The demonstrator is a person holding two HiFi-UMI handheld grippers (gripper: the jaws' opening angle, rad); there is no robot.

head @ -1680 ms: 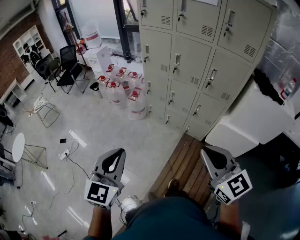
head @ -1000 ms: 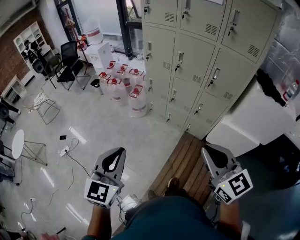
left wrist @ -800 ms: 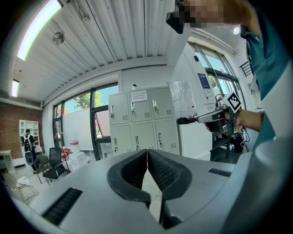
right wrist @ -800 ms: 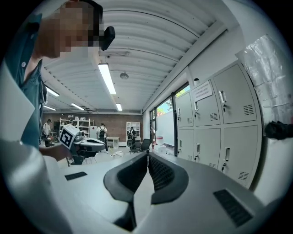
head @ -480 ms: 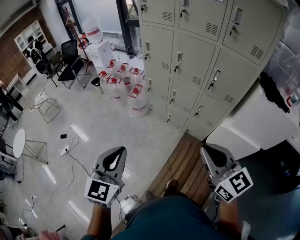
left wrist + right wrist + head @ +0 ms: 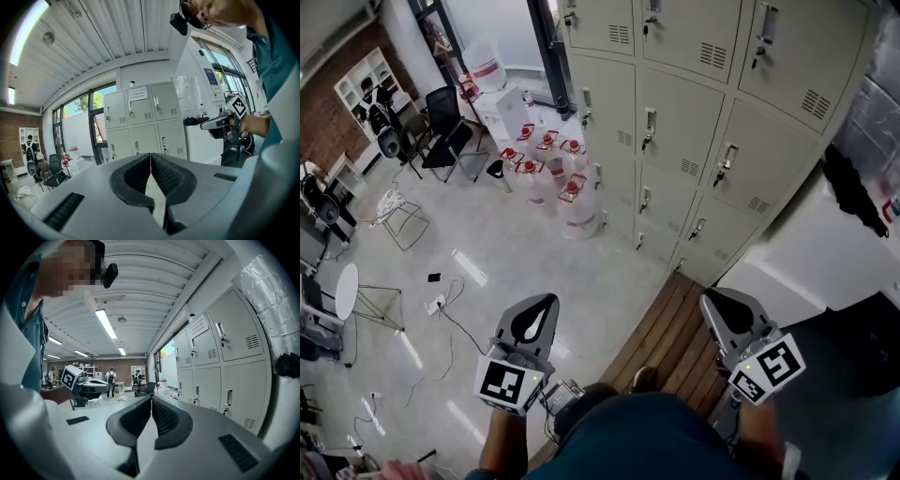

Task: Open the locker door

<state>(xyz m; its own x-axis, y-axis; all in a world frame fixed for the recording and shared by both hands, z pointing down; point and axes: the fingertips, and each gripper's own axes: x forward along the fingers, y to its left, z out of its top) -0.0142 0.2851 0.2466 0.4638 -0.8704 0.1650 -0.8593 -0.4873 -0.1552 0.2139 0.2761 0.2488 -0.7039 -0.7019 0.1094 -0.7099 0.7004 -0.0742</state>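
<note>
Beige lockers (image 6: 703,122) stand well beyond left gripper (image 6: 542,307), right gripper (image 6: 717,305); jaws pressed together.

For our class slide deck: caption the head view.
Both shut, the left gripper and right gripper point toward closed lockers.

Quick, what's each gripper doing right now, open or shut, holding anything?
Left gripper: closed, jaws together, holding nothing.
Right gripper: closed, jaws together, holding nothing.

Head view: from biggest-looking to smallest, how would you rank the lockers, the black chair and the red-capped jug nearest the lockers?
1. lockers, by far the largest
2. black chair
3. red-capped jug, the smallest
</note>
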